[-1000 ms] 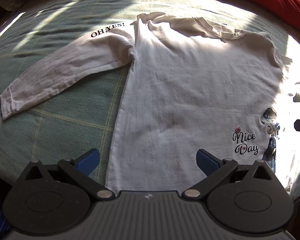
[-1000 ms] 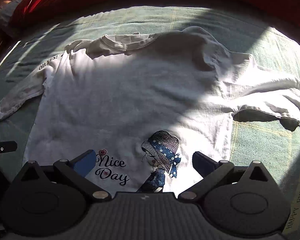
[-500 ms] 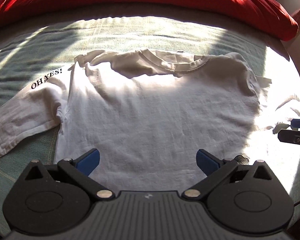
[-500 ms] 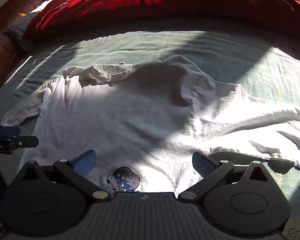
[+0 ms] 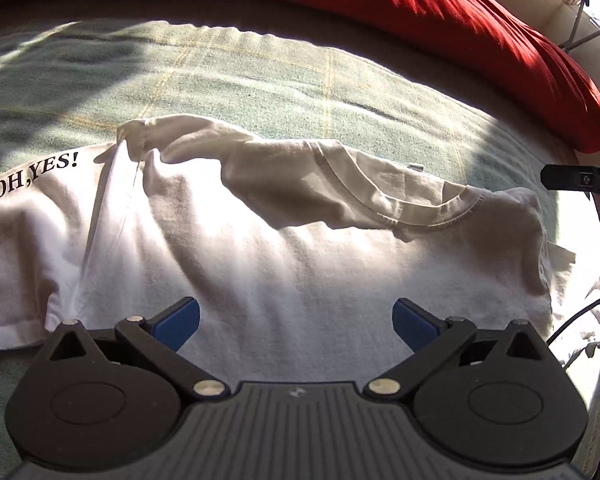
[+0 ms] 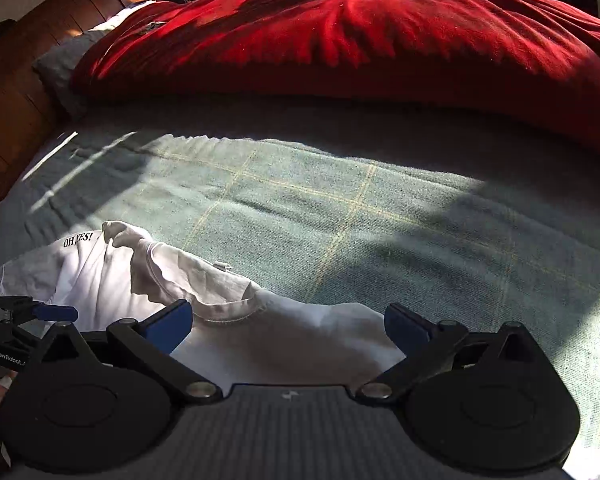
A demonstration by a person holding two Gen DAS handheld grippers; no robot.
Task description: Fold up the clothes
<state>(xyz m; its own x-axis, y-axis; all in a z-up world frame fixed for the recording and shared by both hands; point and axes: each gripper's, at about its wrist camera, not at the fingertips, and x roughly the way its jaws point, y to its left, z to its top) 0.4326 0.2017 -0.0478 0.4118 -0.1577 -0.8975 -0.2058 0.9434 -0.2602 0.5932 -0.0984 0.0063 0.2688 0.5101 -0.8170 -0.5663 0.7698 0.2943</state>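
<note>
A bed covered by a green checked blanket [image 6: 340,216] fills both views, with a red duvet [image 6: 340,40] heaped along its far edge and a wooden headboard [image 6: 16,92] at the far left of the right-wrist view. Strong sunlight and hard shadow cross the surface. A white long-sleeved shirt [image 5: 260,248] lies on the near part of the blanket, front up, its collar [image 5: 400,208] toward the far side. The collar band is rumpled and partly turned over, and the far left shoulder is bunched beside the sleeve [image 5: 24,216] printed "OH,YES!", which extends off to the left.

The left gripper [image 5: 296,320] hovers over the upper body of the shirt, its jaws wide apart and holding nothing. The right gripper [image 6: 288,322] is over the collar and right shoulder, jaws likewise apart and empty. Each gripper shows at the edge of the other's view.

The step in hand appears to be the approach to the shoulder line, ahead of a first fold. To do it well, each pair of jaws should probably come down at a shoulder seam rather than on the loose collar, and take both fabric layers in one pinch. The bunched left shoulder would best be drawn flat first, since a fold made over that ridge is likely to set it in. The blanket's nap may drag on the cloth, so lifting should serve better than sliding.
</note>
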